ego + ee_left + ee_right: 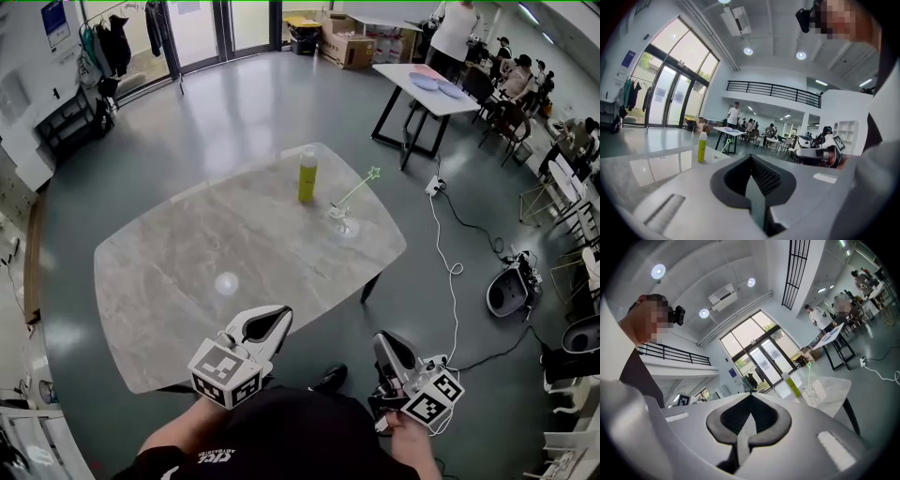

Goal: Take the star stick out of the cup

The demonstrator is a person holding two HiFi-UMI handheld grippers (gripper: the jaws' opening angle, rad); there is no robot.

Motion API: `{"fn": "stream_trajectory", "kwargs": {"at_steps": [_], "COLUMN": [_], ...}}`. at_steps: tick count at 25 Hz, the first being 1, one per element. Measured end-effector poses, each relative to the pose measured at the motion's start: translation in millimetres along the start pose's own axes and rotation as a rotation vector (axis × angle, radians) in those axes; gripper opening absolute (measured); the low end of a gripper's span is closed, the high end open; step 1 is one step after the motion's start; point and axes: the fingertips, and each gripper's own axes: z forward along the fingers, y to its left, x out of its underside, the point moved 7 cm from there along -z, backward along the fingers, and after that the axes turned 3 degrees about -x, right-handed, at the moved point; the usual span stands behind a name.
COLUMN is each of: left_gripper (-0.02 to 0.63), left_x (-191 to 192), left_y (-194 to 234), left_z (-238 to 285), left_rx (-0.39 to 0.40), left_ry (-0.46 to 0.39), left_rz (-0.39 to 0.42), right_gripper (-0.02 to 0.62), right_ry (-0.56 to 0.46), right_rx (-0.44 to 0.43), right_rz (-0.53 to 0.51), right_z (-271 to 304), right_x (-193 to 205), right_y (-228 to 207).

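A thin green star stick (356,192) leans to the right out of a small clear cup (339,217) on the far right part of the marble table (187,272). Both grippers hover close to the person's body, off the table's near edge and far from the cup. The left gripper (284,312) is shut with nothing in it, and so is the right gripper (382,339). In the left gripper view the jaws (751,157) meet, and the star stick (725,145) is small and far ahead. The right gripper view shows the same beyond the closed jaws (751,394): star stick (808,373) and cup (809,392).
A yellow-green bottle (307,174) stands just left of the cup. A white table (427,89) with plates stands behind, with seated people and chairs at the right. A cable and power strip (434,187) lie on the floor right of the marble table.
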Motion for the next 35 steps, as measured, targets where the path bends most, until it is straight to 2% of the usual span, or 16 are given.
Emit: {"fn": "stream_trajectory", "kwargs": {"at_steps": [7, 14, 24, 33, 35], "left_gripper": [0.003, 0.003, 0.002, 0.002, 0.002], "left_x": [-20.6, -25.4, -35.9, -44.0, -47.6], "left_y": [-45.8, -68.3, -30.7, 22.9, 31.7], "left_z": [92.3, 137.4, 195.0, 219.6, 226.3], "left_rx": [-0.047, -0.064, -0.162, -0.21, -0.22], "left_ry": [-0.025, -0.029, -0.028, -0.041, -0.038], "left_rz": [0.0, 0.01, -0.01, -0.015, 0.004], "right_gripper": [0.012, 0.012, 0.019, 0.049, 0.052], "right_ry": [0.019, 0.056, 0.106, 0.2, 0.219], "right_rx": [0.001, -0.014, -0.137, -0.171, -0.179], "right_rz": [-0.044, -0.063, -0.081, -0.155, -0.16], "right_z": [-39.8, -43.3, 37.2, 124.3, 141.1], "right_x": [-68.9, -88.8, -120.1, -135.8, -137.3], "right_y": [-79.4, -132.1, -178.7, -199.2, -206.5]}}
